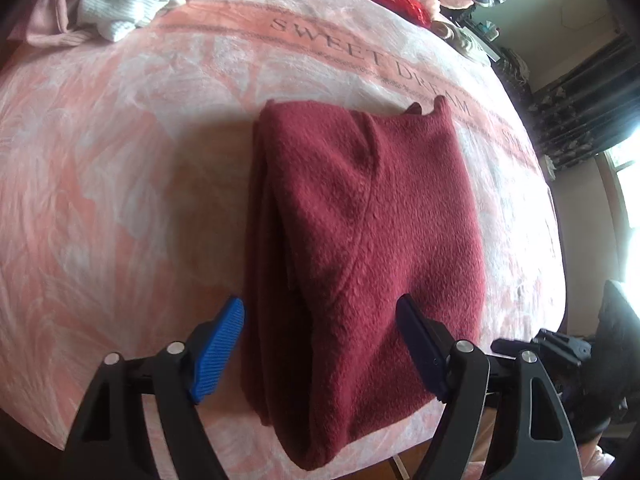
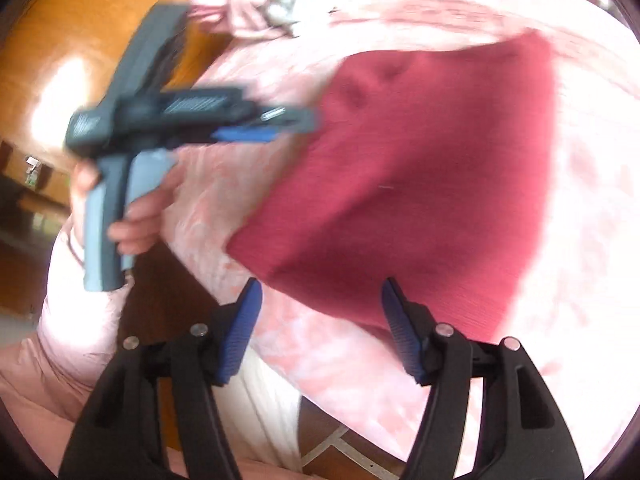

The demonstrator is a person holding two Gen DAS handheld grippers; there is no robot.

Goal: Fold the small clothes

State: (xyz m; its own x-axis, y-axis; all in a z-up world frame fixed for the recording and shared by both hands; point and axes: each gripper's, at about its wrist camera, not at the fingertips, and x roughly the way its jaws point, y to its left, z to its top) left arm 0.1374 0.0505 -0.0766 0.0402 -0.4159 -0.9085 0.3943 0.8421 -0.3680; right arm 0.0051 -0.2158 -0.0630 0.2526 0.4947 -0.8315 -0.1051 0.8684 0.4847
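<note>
The maroon fleece garment (image 1: 360, 248) lay folded on the bed (image 1: 120, 160), both the left gripper (image 1: 320, 344) and right gripper (image 2: 320, 328) empty above it, jaws apart, with unfolded clothes (image 1: 120, 0) heaped beyond it.

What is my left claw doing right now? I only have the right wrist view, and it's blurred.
Observer: The left claw is open, with one pad off the left edge of the folded maroon fleece and the other over it.
Operator: Does the fold look tidy?
Observer: Stacked layers line up along its left edge.
Operator: Is anything left to fold?
Observer: A white ribbed garment and a pink garment lie heaped at the far left of the blanket.
</note>
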